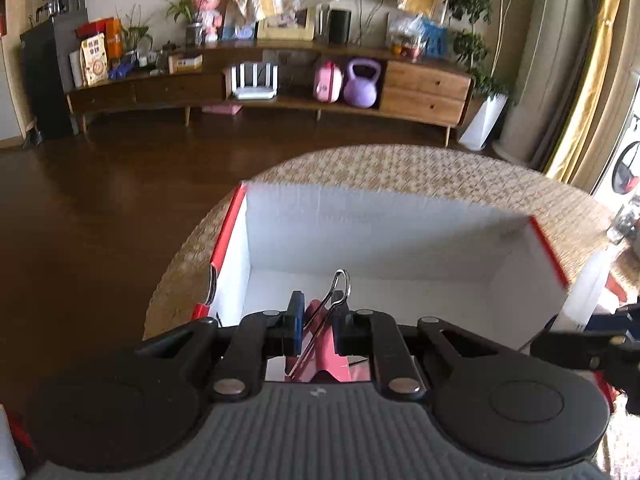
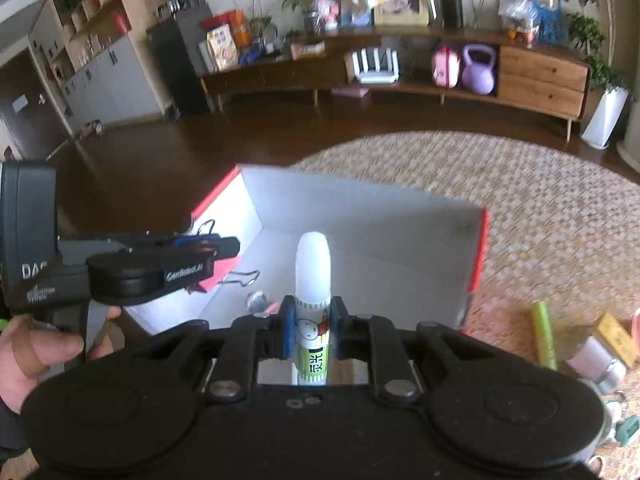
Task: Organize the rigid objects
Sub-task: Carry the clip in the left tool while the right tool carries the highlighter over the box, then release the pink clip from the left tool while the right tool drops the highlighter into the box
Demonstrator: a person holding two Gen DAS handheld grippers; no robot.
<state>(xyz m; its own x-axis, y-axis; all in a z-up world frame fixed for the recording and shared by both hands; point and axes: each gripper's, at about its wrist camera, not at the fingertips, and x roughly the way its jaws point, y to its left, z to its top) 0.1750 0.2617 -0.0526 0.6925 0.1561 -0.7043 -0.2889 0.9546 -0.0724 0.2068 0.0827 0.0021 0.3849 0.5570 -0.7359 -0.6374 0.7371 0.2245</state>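
My left gripper is shut on a pink binder clip, whose silver wire handles stick up past the blue pads. It hovers over the near edge of a white box with red outer walls. The right wrist view shows the left gripper over the box's left side, a hand holding it and the clip hanging under it. My right gripper is shut on a white glue bottle with a green label, its cap pointing into the box. Small items lie inside the box.
The box stands on a round woven mat with dark wooden floor around it. A green stick, a yellow box and other small things lie on the mat at the right. A wooden sideboard lines the far wall.
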